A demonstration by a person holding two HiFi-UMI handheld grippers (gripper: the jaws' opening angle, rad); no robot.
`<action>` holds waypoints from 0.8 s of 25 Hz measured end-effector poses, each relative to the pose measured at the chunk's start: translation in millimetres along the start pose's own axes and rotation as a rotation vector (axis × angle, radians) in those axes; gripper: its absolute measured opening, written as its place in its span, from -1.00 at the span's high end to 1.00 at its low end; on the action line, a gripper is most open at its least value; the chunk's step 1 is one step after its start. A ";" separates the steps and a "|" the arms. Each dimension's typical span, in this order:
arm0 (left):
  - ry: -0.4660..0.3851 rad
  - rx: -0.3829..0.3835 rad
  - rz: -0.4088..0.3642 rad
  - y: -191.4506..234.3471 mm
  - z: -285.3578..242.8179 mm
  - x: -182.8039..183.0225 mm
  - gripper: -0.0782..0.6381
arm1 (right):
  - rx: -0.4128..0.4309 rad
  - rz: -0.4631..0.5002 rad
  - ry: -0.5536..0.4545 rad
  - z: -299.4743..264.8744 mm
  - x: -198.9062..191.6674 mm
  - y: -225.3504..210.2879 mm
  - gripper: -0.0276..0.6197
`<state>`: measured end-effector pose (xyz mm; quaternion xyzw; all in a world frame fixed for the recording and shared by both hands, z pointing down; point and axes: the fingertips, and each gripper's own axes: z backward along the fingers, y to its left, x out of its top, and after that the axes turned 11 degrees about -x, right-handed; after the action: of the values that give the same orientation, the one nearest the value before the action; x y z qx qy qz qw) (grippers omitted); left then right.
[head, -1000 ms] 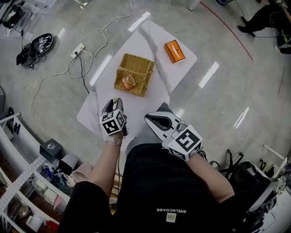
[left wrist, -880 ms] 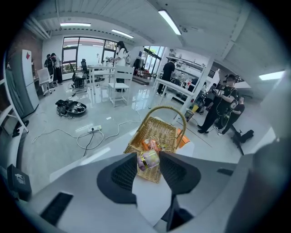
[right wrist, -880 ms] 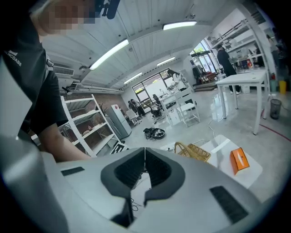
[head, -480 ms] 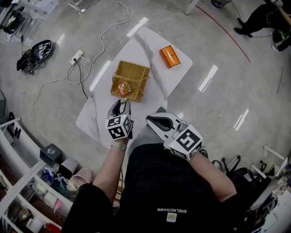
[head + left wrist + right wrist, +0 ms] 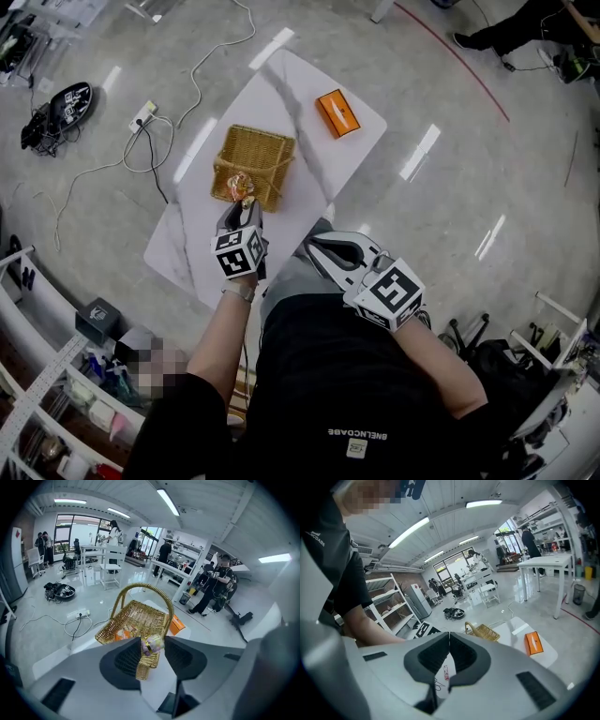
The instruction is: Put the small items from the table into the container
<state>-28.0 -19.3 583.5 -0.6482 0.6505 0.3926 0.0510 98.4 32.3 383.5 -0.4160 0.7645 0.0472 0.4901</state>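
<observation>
At the near rim of the basket (image 5: 279, 141), the wrapped item (image 5: 153, 645) pinched in the left gripper (image 5: 243, 208) should be released well inside, the right gripper (image 5: 449, 641) being closed and empty.

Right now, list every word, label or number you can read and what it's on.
"BNELNCOABE" on the black shirt, letters uncertain.
Orange box: print too small to read.
Left marker cube and right marker cube: square patterns only, no words.

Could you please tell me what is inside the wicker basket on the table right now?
An orange-wrapped small item lies at the near end of the wicker basket. The left gripper covers part of the near edge, so anything beneath it is hidden.
</observation>
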 end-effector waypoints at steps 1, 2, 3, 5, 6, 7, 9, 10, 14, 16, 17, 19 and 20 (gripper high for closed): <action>0.008 0.002 0.003 0.8 -3.6 -2.2 0.34 | -0.002 -0.002 0.003 0.7 -1.6 -3.0 0.88; 0.017 0.003 0.002 1.6 -7.1 -4.3 0.34 | -0.004 -0.004 0.006 0.9 -3.0 -5.4 0.88; 0.025 0.004 0.000 2.6 -10.2 -6.1 0.34 | -0.006 -0.006 0.009 0.8 -4.0 -7.4 0.88; 0.041 0.006 -0.005 4.6 -15.3 -9.6 0.34 | -0.010 -0.009 0.011 0.6 -5.2 -11.1 0.88; 0.047 0.007 -0.005 5.1 -17.3 -11.0 0.34 | -0.012 -0.011 0.012 0.9 -5.6 -12.8 0.88; 0.053 0.007 -0.004 5.4 -19.3 -12.2 0.34 | -0.015 -0.015 0.014 1.2 -6.0 -14.7 0.88; 0.061 0.008 -0.002 6.1 -23.0 -14.0 0.34 | -0.019 -0.020 0.017 1.3 -6.9 -18.2 0.88; 0.066 0.008 -0.001 6.7 -24.2 -14.9 0.34 | -0.020 -0.020 0.018 1.0 -6.9 -19.3 0.88; 0.071 0.002 0.006 8.0 -26.9 -15.8 0.34 | -0.021 -0.021 0.019 0.1 -5.3 -21.9 0.88; 0.074 0.002 0.013 9.1 -29.5 -15.0 0.34 | -0.020 -0.019 0.022 -0.8 -5.3 -24.4 0.88; 0.076 0.004 0.017 10.4 -30.6 -14.6 0.34 | -0.020 -0.019 0.024 -1.3 -5.5 -25.5 0.88; 0.076 0.007 0.023 12.7 -31.7 -13.5 0.34 | -0.022 -0.020 0.025 -2.0 -5.8 -27.4 0.88; 0.073 0.008 0.024 13.2 -31.9 -12.6 0.34 | -0.023 -0.020 0.024 -2.2 -5.7 -28.1 0.88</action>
<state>-23.5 -29.6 618.5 -0.6541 0.6613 0.3664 0.0251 117.0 16.3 398.6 -0.4298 0.7654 0.0459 0.4767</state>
